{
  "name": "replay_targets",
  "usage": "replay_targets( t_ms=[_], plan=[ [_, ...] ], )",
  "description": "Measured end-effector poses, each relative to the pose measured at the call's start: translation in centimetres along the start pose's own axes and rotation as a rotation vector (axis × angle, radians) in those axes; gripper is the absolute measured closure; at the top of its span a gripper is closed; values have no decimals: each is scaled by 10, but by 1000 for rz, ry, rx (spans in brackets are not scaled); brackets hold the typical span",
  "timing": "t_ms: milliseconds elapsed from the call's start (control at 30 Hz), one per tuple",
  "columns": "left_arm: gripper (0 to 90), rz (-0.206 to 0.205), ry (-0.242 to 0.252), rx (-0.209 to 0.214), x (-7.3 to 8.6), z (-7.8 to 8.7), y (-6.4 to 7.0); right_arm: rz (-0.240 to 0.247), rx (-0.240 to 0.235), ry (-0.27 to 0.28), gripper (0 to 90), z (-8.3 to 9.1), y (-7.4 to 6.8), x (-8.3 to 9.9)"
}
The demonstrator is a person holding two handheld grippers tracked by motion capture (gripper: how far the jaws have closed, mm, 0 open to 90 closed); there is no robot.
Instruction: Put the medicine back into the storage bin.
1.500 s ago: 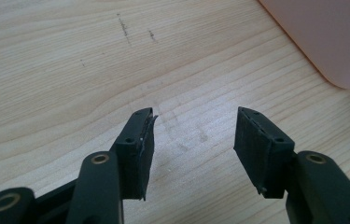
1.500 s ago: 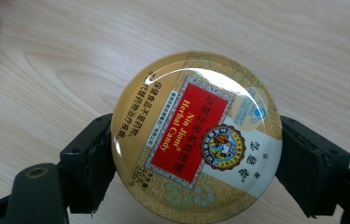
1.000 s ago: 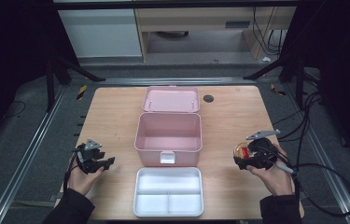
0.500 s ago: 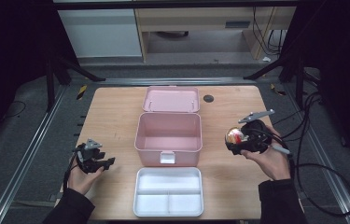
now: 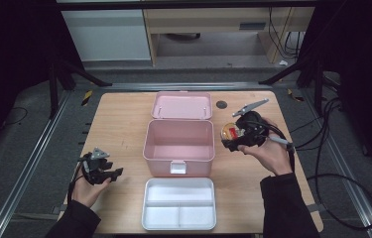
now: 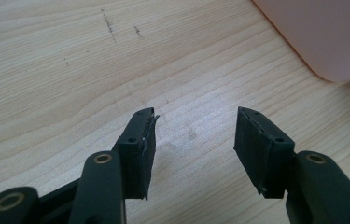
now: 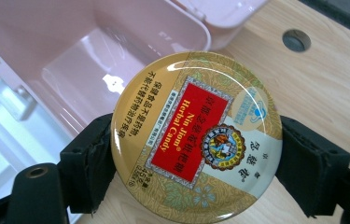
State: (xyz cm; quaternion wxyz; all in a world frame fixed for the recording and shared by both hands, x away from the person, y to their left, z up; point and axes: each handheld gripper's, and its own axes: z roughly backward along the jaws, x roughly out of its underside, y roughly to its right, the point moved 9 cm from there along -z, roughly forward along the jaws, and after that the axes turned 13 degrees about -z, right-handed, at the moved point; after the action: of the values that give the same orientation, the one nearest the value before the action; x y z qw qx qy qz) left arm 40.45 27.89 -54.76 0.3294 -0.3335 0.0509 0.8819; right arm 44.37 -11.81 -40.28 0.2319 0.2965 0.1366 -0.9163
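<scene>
The right tool (image 5: 229, 140) is clamped on a round herbal candy tin (image 7: 196, 135), one black jaw pressed against each side of its rim. The tin's gold lid faces the right gripper view, with a red panel reading "Nin Jiom Herbal Candy" and Chinese lettering around it. In the high view the tin (image 5: 229, 132) is held above the desk (image 5: 119, 119), just beside the right wall of the open pink storage box (image 5: 179, 147), toward the desk's right edge. The person's right hand (image 5: 268, 153) grips the tool from behind, and its cable trails off the right side of the desk.

The pink box stands at the middle of the desk, its cavity empty, with a latch on the near wall. Its lid (image 5: 182, 105) lies flat behind it toward the far edge. A white divided tray (image 5: 179, 203) lies at the near edge, just in front of the box. A small dark round hole (image 5: 221, 104) sits in the desk right of the lid.

The left tool (image 6: 196, 140) rests near the desk's left near corner in the left hand (image 5: 89, 186), its jaws apart and holding nothing, bare wood between them and the box's rounded corner (image 6: 324, 37) close ahead.
</scene>
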Motion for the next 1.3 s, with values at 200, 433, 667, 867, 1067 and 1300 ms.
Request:
replay_targets(
  t_ms=[200,433,667,867,1067,1300],
  plan=[
    [481,2,5,0,-1,0,0,31,-28,-9,204,-7,-13,-20],
    [482,-3,2,0,-1,-1,0,77,-67,-10,204,-21,-35,-45],
    [484,-6,3,1,-2,-1,0,112,-96,-12,204,-38,-56,-65],
    [484,-16,0,7,-3,-2,2,132,-122,-30,204,-56,-72,-75],
    [484,-18,9,7,-5,0,2,147,-142,-35,204,-70,-86,-87],
    [484,-17,14,5,-6,0,2,151,-152,-52,204,-88,-96,-94]
  ],
)
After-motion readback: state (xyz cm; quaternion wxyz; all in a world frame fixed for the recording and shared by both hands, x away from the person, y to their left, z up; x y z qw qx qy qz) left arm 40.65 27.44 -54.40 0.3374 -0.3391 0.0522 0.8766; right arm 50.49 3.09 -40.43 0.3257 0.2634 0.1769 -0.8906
